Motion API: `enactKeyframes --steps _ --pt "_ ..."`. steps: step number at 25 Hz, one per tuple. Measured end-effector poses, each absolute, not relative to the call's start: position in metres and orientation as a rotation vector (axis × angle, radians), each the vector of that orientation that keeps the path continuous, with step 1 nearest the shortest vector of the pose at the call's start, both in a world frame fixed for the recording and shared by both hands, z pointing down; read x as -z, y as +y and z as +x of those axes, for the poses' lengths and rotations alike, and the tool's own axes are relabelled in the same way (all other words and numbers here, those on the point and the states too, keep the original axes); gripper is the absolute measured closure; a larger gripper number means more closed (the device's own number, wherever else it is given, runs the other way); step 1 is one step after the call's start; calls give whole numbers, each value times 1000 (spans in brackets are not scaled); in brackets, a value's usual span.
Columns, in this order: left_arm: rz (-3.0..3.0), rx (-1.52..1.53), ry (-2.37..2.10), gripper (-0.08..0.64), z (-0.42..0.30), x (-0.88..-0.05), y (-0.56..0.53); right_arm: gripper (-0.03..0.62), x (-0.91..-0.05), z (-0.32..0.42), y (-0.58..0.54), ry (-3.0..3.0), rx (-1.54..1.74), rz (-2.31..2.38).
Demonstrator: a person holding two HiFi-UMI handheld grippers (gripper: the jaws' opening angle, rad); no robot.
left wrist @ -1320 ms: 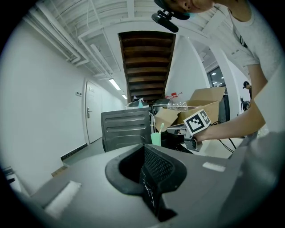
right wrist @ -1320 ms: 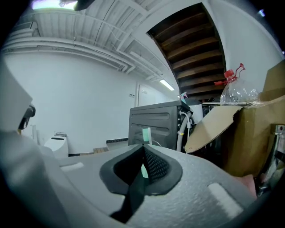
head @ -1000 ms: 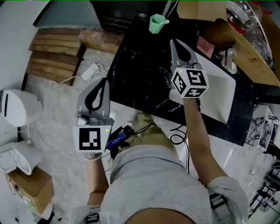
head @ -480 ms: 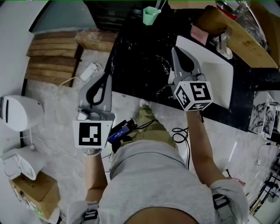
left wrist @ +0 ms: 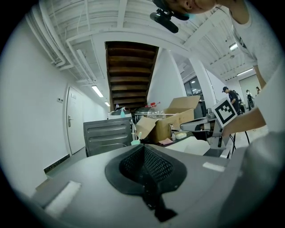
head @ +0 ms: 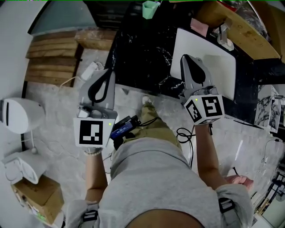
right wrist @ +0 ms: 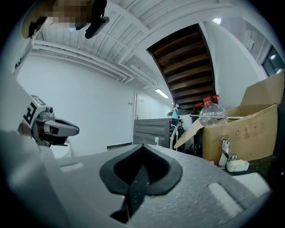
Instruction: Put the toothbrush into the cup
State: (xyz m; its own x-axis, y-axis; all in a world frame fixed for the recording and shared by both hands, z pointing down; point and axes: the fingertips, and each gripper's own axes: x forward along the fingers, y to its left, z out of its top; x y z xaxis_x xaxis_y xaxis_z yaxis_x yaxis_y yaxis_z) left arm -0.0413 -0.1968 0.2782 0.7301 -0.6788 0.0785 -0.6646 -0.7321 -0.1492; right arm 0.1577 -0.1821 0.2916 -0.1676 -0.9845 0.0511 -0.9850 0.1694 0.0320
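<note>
The green cup (head: 150,8) stands at the far edge of the black marble counter (head: 142,58), at the top of the head view. In the left gripper view the cup (left wrist: 135,142) shows small and far ahead, with the toothbrush (left wrist: 138,135) standing up in it. My left gripper (head: 108,71) hangs over the floor by the counter's near left corner, shut and empty (left wrist: 143,147). My right gripper (head: 187,58) is over the near part of the white sink (head: 220,84), also shut with nothing in it (right wrist: 142,146). Both are well short of the cup.
A faucet (head: 222,33) and a pink pad (head: 199,26) sit behind the sink. Wooden planks (head: 53,53) and a white power strip (head: 91,71) lie on the floor at the left. A cardboard box (right wrist: 249,129) with a plastic bottle (right wrist: 211,113) stands beyond the sink.
The right gripper has drawn back from mid-counter toward the person and to the right, over the sink. The left gripper shifted slightly. The cup now sits nearer the view's top edge.
</note>
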Motion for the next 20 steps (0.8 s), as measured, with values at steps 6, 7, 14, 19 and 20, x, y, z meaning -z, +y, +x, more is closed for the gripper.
enactKeyframes --steps 6,7,14,19,20 --pt "-2820 179 1072 549 -42 -276 -181 600 -290 158 -151 -2337 -13 2008" --pt "-2820 176 1066 549 -42 -276 -179 600 -290 158 -147 -2332 -13 2011" --pt "-2820 158 1064 549 -48 -277 -166 600 -289 151 -130 -2330 -6 2017" --pt "-2815 139 1067 549 -52 -274 -162 600 -287 142 -129 -2343 9 2009" --pt "-2815 135 1069 549 -53 -274 -162 600 -287 140 -129 -2345 12 2007"
